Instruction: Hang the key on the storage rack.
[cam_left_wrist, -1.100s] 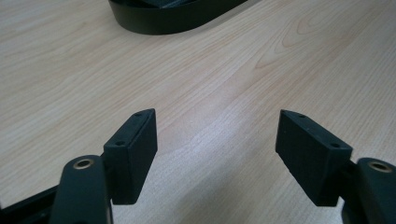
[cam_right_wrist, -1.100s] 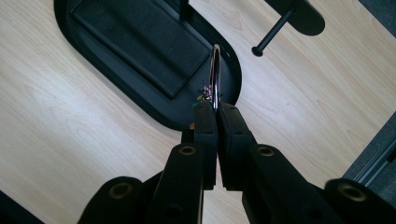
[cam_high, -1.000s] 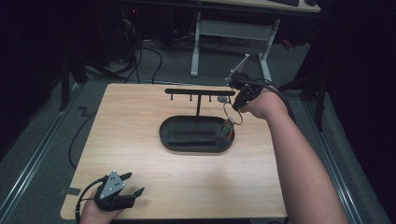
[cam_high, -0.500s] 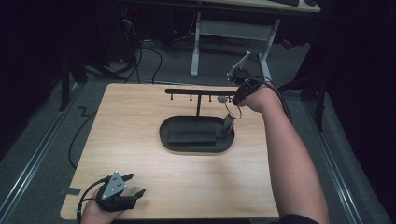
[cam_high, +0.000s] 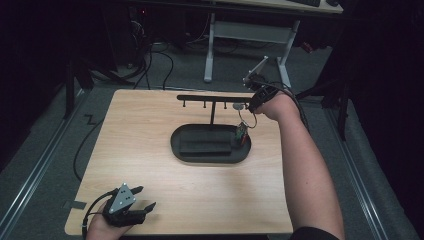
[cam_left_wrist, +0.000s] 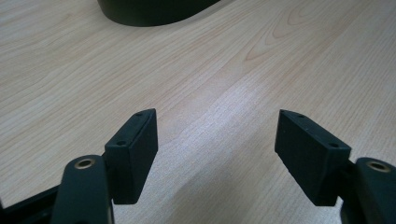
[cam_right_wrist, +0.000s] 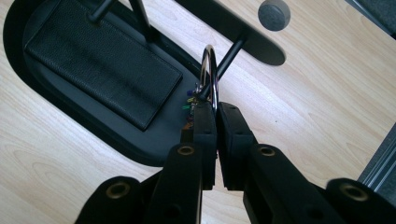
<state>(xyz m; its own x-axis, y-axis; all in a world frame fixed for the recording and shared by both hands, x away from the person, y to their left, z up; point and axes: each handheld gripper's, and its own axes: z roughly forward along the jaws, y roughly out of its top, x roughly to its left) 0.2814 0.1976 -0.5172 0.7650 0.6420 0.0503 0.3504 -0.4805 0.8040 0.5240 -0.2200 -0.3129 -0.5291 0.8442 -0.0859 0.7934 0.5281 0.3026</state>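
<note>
The wooden surface (cam_high: 150, 150) carries a black oval stand (cam_high: 210, 144). Above its end, the right gripper (cam_right_wrist: 215, 109) has its fingers clamped on a metal ring (cam_right_wrist: 211, 70) (small coloured charms hang below). The left gripper (cam_left_wrist: 215, 140) rests with fingers apart, empty.

A thin silver ring (cam_right_wrist: 209, 74) stands upright on edge, small coloured beads (cam_right_wrist: 188, 103) hanging from its lower side; it is pinched at the bottom; it hangs over the right end of the black oval tray (cam_right_wrist: 93, 122), beside the rack's peg (cam_right_wrist: 229, 55).
</note>
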